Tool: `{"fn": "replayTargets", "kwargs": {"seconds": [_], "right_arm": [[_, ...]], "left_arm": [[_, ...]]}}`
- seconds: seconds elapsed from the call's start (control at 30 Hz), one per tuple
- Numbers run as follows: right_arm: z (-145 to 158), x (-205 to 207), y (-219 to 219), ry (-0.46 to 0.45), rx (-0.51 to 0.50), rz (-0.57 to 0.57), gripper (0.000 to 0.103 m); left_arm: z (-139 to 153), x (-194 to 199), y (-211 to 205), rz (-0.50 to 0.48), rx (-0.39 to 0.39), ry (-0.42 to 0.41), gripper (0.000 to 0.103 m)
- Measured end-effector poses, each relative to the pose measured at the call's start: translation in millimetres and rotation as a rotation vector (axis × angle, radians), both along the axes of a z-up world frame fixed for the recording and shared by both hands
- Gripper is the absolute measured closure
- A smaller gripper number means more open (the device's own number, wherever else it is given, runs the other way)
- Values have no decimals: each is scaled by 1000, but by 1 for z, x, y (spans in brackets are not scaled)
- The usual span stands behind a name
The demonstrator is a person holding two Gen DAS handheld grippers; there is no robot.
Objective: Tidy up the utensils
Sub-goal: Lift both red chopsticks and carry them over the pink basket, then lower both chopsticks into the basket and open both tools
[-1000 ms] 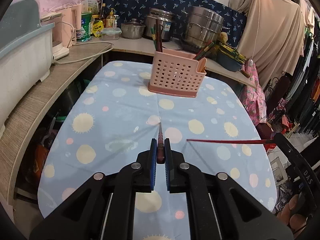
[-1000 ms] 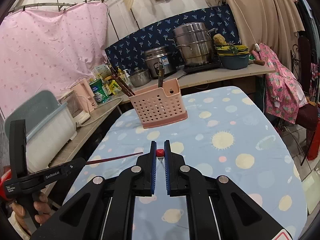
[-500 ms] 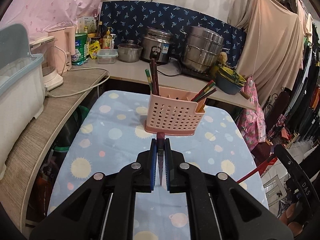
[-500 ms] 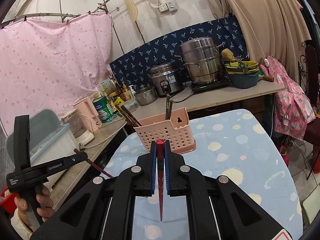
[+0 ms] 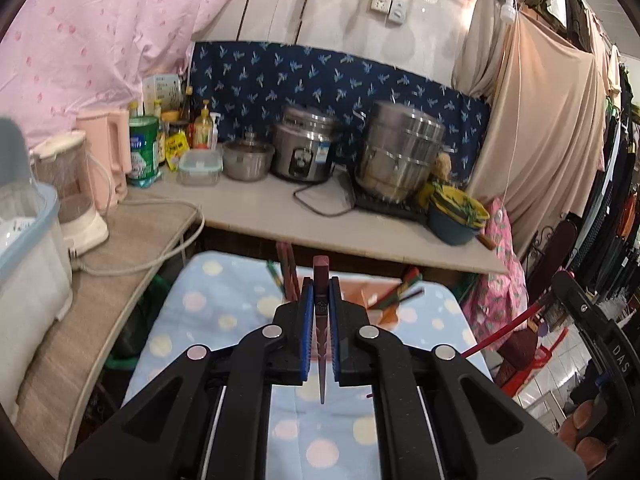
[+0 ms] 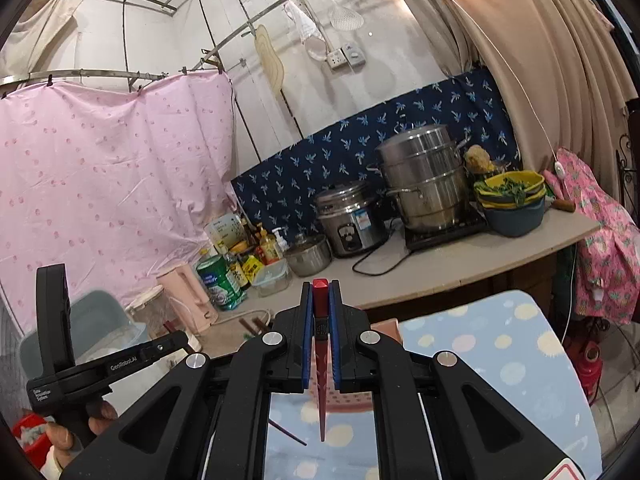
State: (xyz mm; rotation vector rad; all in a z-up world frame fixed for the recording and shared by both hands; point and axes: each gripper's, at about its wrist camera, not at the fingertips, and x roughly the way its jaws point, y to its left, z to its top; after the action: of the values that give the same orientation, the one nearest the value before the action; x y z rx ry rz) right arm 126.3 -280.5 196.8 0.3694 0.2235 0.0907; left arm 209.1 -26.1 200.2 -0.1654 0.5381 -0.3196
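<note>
My left gripper (image 5: 320, 304) is shut on a dark red chopstick (image 5: 322, 360) that stands upright, square head up and tip hanging over the cloth. Behind its fingers the pink perforated utensil holder (image 5: 374, 292) is mostly hidden; several chopsticks (image 5: 286, 268) stick out of it. My right gripper (image 6: 320, 308) is shut on a brighter red chopstick (image 6: 321, 380), also tip down, with the holder (image 6: 386, 326) just beyond and below it. From the left wrist the right gripper (image 5: 592, 332) appears at the right edge with its red chopstick (image 5: 504, 332) slanting.
A blue spotted tablecloth (image 6: 500, 352) covers the table. The counter behind carries a rice cooker (image 5: 304, 148), a steel steamer pot (image 5: 400, 152), stacked bowls (image 5: 456, 212), a pink kettle (image 5: 106, 156) and a loose cord (image 5: 160, 256). A plastic bin (image 5: 24, 264) stands left; hung clothes crowd the right.
Both grippers have risen and come close to the pink holder. Each chopstick has swung from lying roughly level to hanging tip down. Both stay gripped.
</note>
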Motion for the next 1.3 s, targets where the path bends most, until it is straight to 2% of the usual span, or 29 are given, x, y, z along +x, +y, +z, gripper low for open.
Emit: {"fn": "replayTargets", "kwargs": {"seconds": [0.23, 0.4, 0.53, 0.7, 0.93, 1.3], "right_arm": [[36, 53, -6, -68, -21, -23, 96], [41, 86, -7, -66, -20, -20, 96], [37, 111, -3, -41, -50, -27, 96], [15, 133, 1, 8, -80, -25, 96], [-18, 153, 5, 74, -104, -17, 96], [-46, 168, 4, 139, -96, -19, 95]], "left_arm": [[34, 38, -4, 45, -35, -77, 96], [52, 61, -9, 64, -56, -118, 96], [55, 76, -17, 75, -37, -141, 96], [38, 95, -27, 75, -2, -120, 96], [4, 117, -29, 79, 15, -47, 96], [-24, 127, -29, 79, 24, -13, 96]]}}
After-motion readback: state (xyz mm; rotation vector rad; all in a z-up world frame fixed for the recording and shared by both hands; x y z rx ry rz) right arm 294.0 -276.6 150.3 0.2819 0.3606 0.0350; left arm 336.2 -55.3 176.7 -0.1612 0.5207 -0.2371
